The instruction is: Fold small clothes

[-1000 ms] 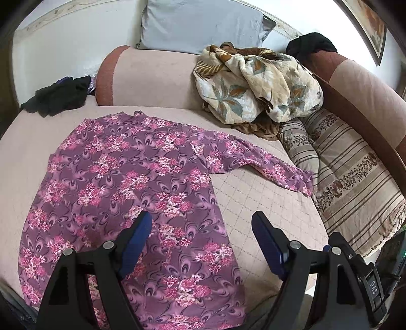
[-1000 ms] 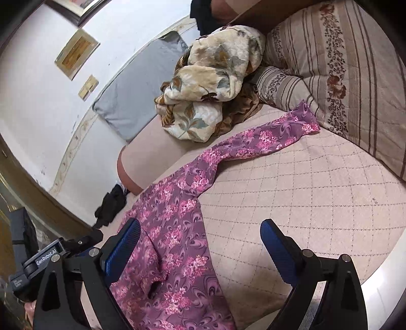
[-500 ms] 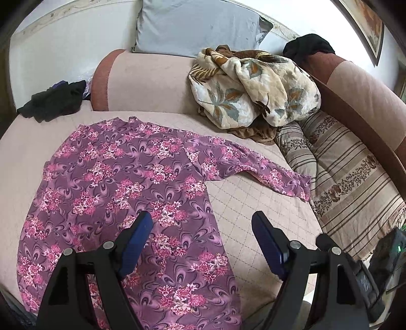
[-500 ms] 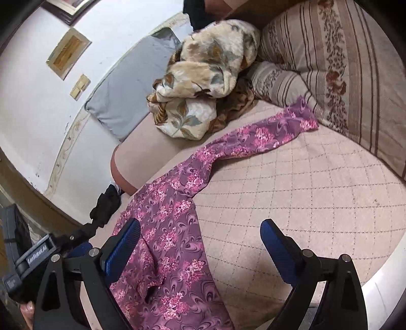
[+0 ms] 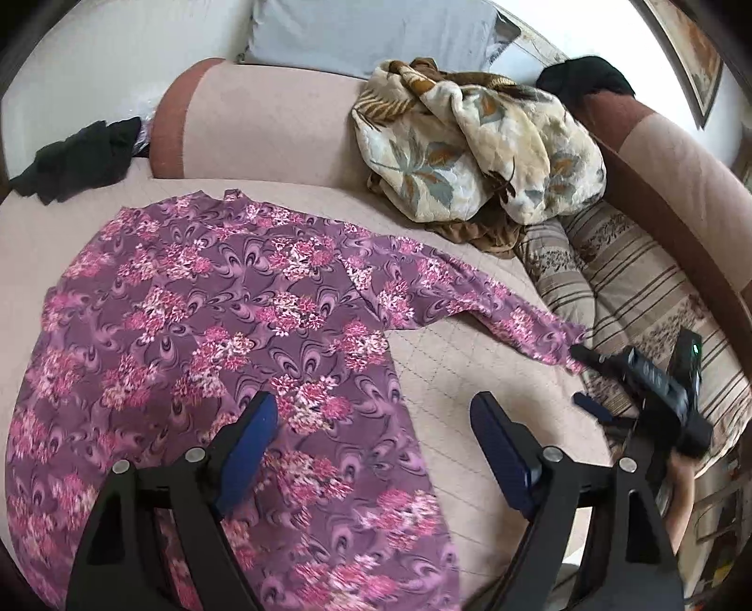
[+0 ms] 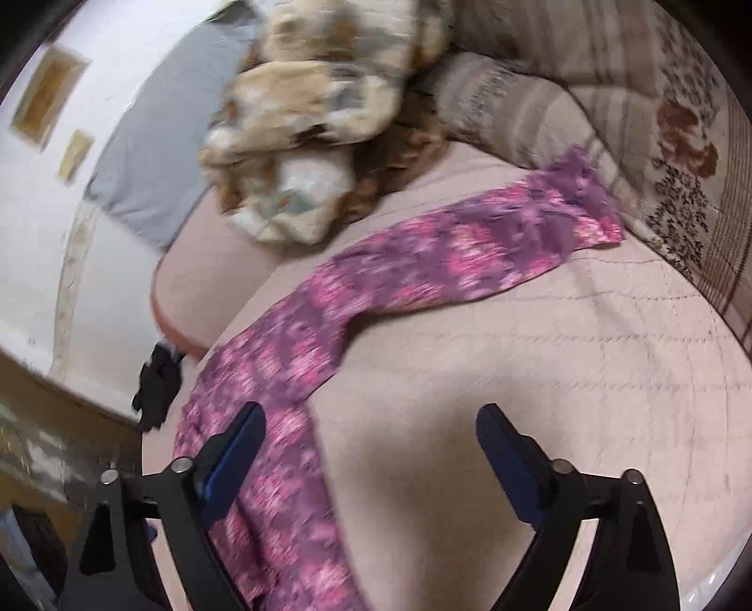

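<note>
While we hold both tools low over the bed, our left gripper (image 5: 371, 432) has its blue pads spread wide with nothing gripped, hanging above the lower body of the purple floral top (image 5: 225, 329). One pad sits over the fabric, the other over bare quilted bedcover (image 5: 460, 376). Our right gripper (image 6: 371, 446) is wide too, though its jaws are closing a little right now, and there's nothing pinched between them; its left pad hovers over the top's side edge, its right pad over plain cover.

In the left wrist view we can pick out that right gripper (image 5: 583, 380) off to the side, close to the cuff of the sleeve (image 5: 517, 315), a hand (image 5: 681, 489) behind it.

The top lies spread flat on the bed, neckline toward the far bolster (image 5: 263, 122), one long sleeve stretched out to the right until its cuff (image 6: 592, 207) reaches the striped cushion (image 5: 658, 301). The right wrist view is smeared with motion blur, so fine detail is lost there.

Further back, a crumpled leaf-print blanket (image 5: 479, 145) is heaped against the cushions. A dark garment (image 5: 80, 160) sits at the far left edge, another dark cloth (image 5: 587, 80) on the backrest, and a grey pillow (image 5: 371, 33) leans on the wall.
</note>
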### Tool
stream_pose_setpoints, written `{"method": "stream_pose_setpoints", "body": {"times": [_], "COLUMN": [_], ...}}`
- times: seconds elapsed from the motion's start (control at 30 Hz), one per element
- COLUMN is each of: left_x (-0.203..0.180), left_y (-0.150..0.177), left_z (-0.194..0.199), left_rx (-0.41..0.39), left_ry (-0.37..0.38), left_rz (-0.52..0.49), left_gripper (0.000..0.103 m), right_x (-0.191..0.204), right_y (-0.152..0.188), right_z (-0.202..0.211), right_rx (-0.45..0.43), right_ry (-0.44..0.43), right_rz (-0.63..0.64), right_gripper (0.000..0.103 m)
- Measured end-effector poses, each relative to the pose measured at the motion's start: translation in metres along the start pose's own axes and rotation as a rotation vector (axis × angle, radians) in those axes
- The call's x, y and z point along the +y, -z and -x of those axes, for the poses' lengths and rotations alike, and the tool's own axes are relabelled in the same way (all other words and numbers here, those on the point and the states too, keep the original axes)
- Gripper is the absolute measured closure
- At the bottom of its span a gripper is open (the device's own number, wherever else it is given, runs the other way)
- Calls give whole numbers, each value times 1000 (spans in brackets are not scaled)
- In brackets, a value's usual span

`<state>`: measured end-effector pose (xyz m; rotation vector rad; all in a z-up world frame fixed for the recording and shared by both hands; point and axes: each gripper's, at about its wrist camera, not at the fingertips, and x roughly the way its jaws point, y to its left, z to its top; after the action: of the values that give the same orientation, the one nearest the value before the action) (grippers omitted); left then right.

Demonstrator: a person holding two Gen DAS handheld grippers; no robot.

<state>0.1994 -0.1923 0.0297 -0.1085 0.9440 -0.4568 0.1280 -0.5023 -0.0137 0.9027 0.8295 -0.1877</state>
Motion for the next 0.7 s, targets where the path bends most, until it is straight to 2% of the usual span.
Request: {"method": "stream_pose_setpoints", "body": {"times": [0.07,0.13,0.17,0.2,0.27,0.33,0.43,0.47,0.5,0.53,0.57,0.67,0.7], "left_x": [9,20,25,29,39,48,59,62,63,64,65,75,78], "left_y": [5,10,13,15,20,25,29,30,30,30,29,21,20], "left_z": [-6,-8,-10,-11,-14,-18,-26,-28,-29,-28,-26,-11,-7], "left_rx": [-10,-16,-8,-4,5,23,51,61,66,67,68,53,46], "left_ry": [3,24,34,39,33,39,30,37,43,46,46,58,56], "left_rz": [0,21,24,23,27,40,74,86,92,94,94,106,108], "left_gripper": [20,20,20,20,20,20,20,20,20,20,20,20,20], "right_x": [-30,-62,-73,-82,-95,-104,-104,-102,-100,-93,-90,-58,-39], "right_y": [-20,-38,-44,-50,-63,-75,-94,-100,-104,-108,-110,-109,-107], "right_z": [-9,-21,-27,-34,-45,-54,-67,-72,-75,-79,-79,-61,-50], "right_rx": [-10,-19,-9,3,5,-31,-74,-85,-92,-101,-105,-177,-202], "right_ry": [55,134,191,242,263,273,338,370,409,469,449,421,384], "right_rz": [-74,-147,-165,-175,-192,-207,-193,-173,-156,-114,-99,-24,28], "right_gripper": [13,22,30,31,31,32,32,42,66,76,86,86,86]}}
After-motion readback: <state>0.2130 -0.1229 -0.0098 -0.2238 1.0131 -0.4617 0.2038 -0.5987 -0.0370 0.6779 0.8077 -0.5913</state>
